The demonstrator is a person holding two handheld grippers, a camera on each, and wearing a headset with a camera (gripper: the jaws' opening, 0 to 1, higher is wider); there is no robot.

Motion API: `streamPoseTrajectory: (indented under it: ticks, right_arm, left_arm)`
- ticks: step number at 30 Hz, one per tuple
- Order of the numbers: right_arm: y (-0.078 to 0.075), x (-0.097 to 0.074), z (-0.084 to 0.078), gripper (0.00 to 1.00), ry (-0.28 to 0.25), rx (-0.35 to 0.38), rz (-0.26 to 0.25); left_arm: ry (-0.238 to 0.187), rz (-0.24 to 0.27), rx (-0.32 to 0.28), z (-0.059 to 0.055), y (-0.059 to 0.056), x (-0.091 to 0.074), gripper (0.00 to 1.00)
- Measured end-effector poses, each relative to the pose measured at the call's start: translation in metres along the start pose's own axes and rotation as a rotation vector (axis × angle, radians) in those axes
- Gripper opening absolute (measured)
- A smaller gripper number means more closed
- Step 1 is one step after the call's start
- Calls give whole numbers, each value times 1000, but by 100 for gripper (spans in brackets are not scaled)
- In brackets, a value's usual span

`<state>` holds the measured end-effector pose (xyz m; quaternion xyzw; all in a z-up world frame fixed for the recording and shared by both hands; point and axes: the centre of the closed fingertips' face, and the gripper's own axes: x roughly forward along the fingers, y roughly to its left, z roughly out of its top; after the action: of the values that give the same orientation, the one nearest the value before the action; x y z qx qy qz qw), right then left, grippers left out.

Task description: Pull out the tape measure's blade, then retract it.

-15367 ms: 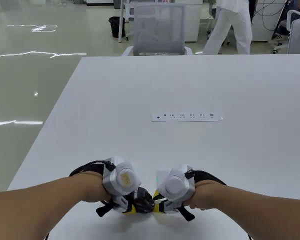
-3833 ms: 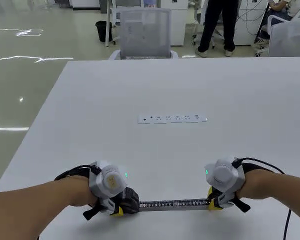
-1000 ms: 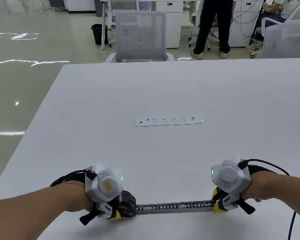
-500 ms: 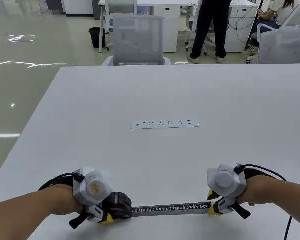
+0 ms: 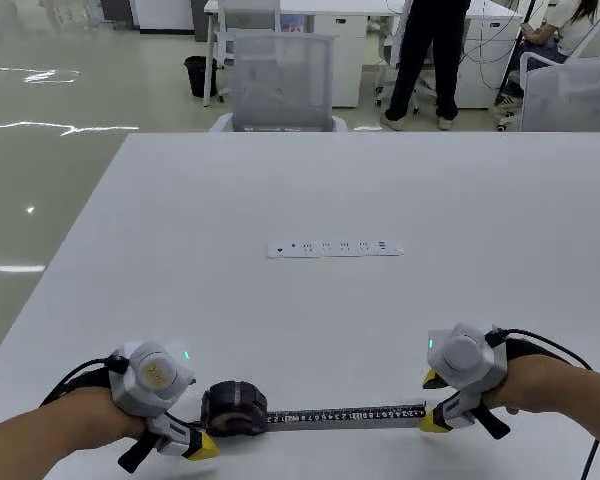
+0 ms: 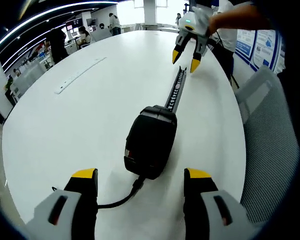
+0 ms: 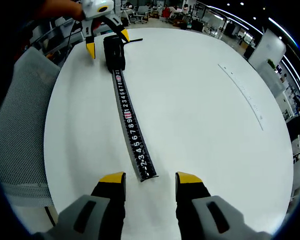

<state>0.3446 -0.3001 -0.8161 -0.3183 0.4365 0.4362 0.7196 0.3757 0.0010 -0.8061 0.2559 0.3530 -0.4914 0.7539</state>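
Observation:
A black tape measure case (image 5: 234, 408) lies on the white table (image 5: 310, 180) near its front edge, with the blade (image 5: 346, 414) drawn out to the right and flat on the table. My left gripper (image 5: 195, 437) stands open just left of the case, not touching it. In the left gripper view the case (image 6: 151, 140) sits ahead of the open left gripper (image 6: 140, 176), and the blade (image 6: 176, 92) runs to the right gripper (image 6: 186, 54). My right gripper (image 7: 150, 180) is open at the blade's (image 7: 129, 125) end, with the case (image 7: 114, 52) and left gripper (image 7: 107, 42) beyond.
A white power strip (image 5: 334, 248) lies mid-table. A grey mesh chair (image 5: 282, 70) stands at the far edge, and a person (image 5: 430, 45) stands behind it. A black lanyard (image 6: 115, 202) trails from the case. Another mesh chair (image 7: 20, 125) is close by the near edge.
My left gripper has let go of the case and drawn back to the left; the case now lies free on the table. The right gripper stays at the blade's end.

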Motion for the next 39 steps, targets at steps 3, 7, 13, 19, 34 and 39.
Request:
streamPoseTrajectory:
  ticks: [3,7,13,19,34,39]
  right_arm:
    - [0,-2,-1,44,-27,53,-19]
    - [1,-8,-4,47,-48,87,-52]
    - [5,-18,-16,52,-85,155,-111]
    - [13,-26,-23,56,-141,235,-136]
    - [15,-44,-22,74,-315,424,-246]
    - [26,-49,-34,77,-324,452,-259]
  left_arm:
    - [-36,42,-69,1,4,-3,73]
    - [-113,71,-170,6,6,-9,76]
    - [-180,78,-277,2,3,-22,88]
    - [-205,133,-334,-14,5,-39,99]
    - [-253,203,-413,-41,-13,-60,99]
    - [-287,228,-436,-43,-15,-71,99]
